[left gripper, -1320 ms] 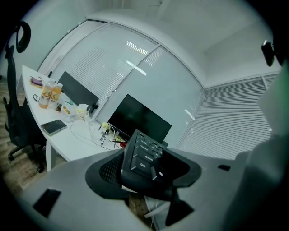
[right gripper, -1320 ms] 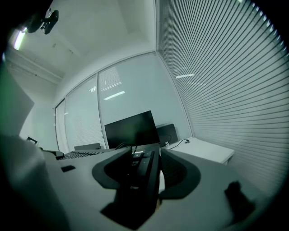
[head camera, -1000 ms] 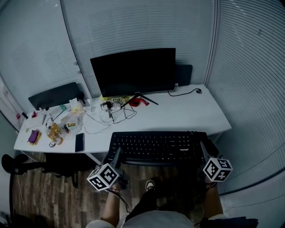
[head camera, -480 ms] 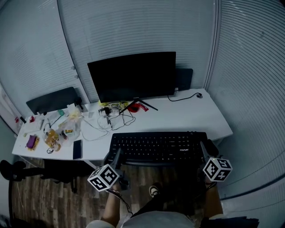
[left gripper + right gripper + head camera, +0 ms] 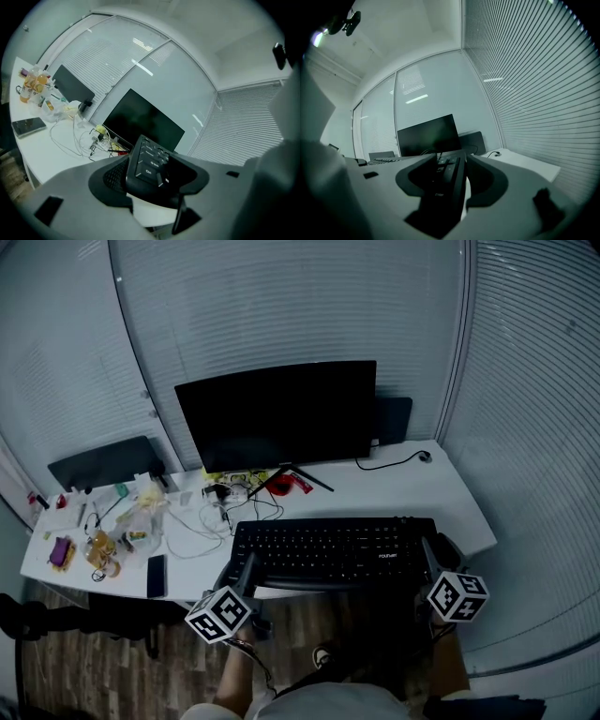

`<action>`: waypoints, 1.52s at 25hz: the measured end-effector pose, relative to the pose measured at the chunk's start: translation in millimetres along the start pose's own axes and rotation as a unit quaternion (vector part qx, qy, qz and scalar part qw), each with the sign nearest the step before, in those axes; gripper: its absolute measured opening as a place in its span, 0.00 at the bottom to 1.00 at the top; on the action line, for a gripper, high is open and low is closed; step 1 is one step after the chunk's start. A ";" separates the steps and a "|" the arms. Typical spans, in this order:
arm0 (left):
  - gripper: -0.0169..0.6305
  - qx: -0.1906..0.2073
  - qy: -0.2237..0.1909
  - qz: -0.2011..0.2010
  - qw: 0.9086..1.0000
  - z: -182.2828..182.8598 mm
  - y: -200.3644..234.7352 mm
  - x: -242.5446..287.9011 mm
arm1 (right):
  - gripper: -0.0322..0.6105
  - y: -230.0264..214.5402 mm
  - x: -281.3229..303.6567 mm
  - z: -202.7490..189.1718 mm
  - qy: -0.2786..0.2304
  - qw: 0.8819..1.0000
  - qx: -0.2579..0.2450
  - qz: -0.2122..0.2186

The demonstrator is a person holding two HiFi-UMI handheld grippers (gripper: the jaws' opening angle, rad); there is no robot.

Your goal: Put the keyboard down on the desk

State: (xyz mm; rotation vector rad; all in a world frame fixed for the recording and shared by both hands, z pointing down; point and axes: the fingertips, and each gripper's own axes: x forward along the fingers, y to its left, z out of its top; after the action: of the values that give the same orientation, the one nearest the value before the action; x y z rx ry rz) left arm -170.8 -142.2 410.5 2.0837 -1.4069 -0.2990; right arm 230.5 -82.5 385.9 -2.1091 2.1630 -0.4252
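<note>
A black keyboard hangs level over the front edge of the white desk, held at both ends. My left gripper is shut on its left end, and in the left gripper view the keyboard's corner sits clamped between the jaws. At the other end, my right gripper is shut on the keyboard, whose edge runs away between the jaws in the right gripper view. A black monitor stands at the back of the desk.
Tangled cables, a phone and several small items clutter the desk's left half. A cable with a puck lies at the back right. Blinds wall the room; wood floor lies below. A person's legs and shoe show under the keyboard.
The desk and monitor have slid down and nearer in the head view, so the keyboard now overlaps the desk's front edge more. Both grippers keep their hold.
</note>
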 end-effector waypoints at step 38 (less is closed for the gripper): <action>0.42 -0.017 -0.021 0.022 0.999 41.5 35.0 157.6 | 0.38 -23.4 183.7 22.9 0.018 1.000 -0.002 0.019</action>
State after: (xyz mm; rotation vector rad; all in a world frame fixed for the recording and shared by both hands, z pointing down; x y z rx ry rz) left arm -153.1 -307.7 420.4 2.0257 -1.4610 -0.3487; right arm 251.2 -267.8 393.6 -2.0753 2.2206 -0.4583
